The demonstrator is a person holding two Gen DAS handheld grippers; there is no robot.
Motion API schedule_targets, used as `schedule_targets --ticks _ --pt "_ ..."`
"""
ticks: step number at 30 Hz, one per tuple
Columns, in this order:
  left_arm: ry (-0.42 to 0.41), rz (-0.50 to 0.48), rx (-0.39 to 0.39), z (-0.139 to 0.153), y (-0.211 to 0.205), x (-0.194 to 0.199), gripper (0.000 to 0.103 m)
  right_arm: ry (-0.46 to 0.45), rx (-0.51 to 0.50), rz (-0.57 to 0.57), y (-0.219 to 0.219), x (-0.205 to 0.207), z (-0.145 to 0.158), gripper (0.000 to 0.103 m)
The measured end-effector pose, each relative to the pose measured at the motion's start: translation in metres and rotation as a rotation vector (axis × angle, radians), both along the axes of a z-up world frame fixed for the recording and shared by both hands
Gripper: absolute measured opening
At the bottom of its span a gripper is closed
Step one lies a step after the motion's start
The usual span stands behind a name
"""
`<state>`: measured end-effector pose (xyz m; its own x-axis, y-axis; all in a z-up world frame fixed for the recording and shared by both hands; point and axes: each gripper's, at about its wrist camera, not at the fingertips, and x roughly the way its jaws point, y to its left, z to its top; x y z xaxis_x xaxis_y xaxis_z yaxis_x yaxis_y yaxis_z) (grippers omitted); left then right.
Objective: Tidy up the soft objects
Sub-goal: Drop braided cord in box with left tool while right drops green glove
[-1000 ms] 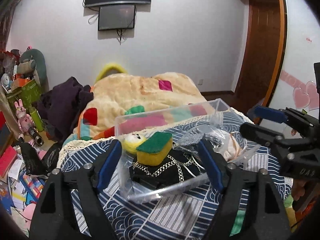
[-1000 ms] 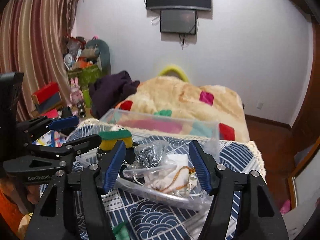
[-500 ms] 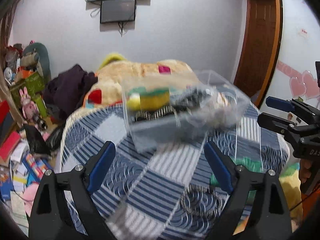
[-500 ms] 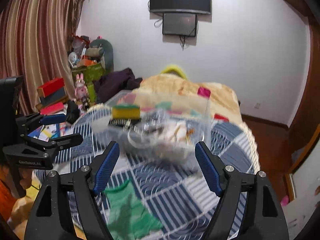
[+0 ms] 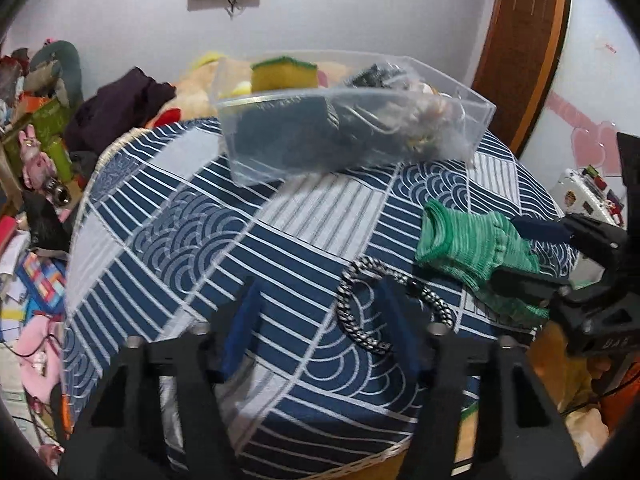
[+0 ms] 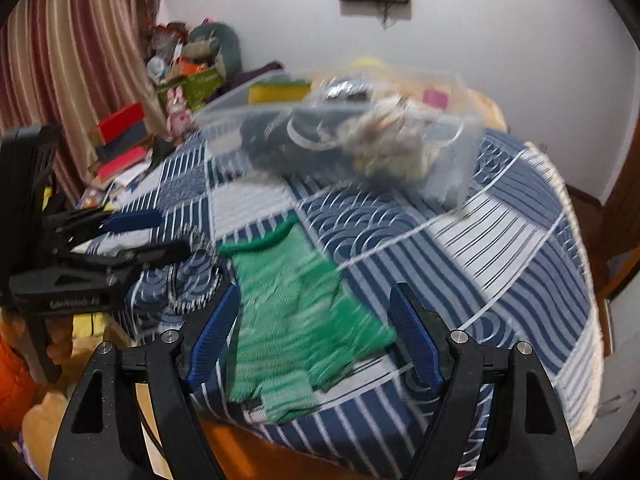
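A green knitted glove (image 6: 296, 312) lies near the front edge of the blue patterned table (image 5: 224, 240); it also shows in the left wrist view (image 5: 472, 248). My right gripper (image 6: 316, 328) is open and straddles the glove, empty. My left gripper (image 5: 324, 324) is open and empty, over the table next to a metal chain bracelet (image 5: 360, 316). A clear plastic bin (image 5: 348, 136) at the far side holds a yellow-green sponge (image 5: 284, 74), dark items and a plastic bag.
A beige blanket with coloured patches (image 5: 192, 88) lies behind the table. Toys, books and boxes (image 6: 128, 136) clutter the floor on the left. A wooden door (image 5: 516, 40) stands at the right.
Both grippers have pulled back from the bin and dropped toward the table's near edge. The glove and the chain bracelet have come into view between and beside the fingers.
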<state>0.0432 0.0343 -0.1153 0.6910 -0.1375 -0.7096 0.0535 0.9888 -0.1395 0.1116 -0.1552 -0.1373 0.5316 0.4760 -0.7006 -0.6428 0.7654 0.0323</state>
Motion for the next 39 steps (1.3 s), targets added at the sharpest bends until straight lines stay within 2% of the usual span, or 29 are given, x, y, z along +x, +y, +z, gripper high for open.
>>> schedule_targets --ticks 4,6,8,17,23,33,39 --pt "-0.012 -0.022 0.014 -0.004 -0.007 0.001 0.028 -0.015 -0.005 -0.006 -0.001 -0.003 -0.002 0.052" --pt "-0.014 -0.034 0.006 -0.004 -0.009 0.001 0.010 -0.012 0.008 -0.007 -0.003 -0.004 -0.001 0.045" --pt "-0.018 -0.034 0.002 -0.002 -0.009 0.001 0.007 -0.014 0.020 -0.006 -0.004 -0.005 0.001 0.038" --pt "-0.088 -0.003 -0.009 0.022 0.003 -0.009 0.007 -0.081 0.058 -0.038 -0.015 -0.009 0.024 0.033" --pt "-0.178 0.014 0.014 0.052 0.007 -0.008 0.007 -0.139 0.102 -0.080 -0.024 -0.004 0.047 0.032" --pt "-0.311 0.047 0.017 0.102 0.008 0.018 0.007 -0.241 0.195 -0.149 -0.030 0.013 0.087 0.033" --pt "-0.353 0.055 0.019 0.118 0.006 0.039 0.007 -0.278 0.230 -0.176 -0.026 0.027 0.101 0.033"
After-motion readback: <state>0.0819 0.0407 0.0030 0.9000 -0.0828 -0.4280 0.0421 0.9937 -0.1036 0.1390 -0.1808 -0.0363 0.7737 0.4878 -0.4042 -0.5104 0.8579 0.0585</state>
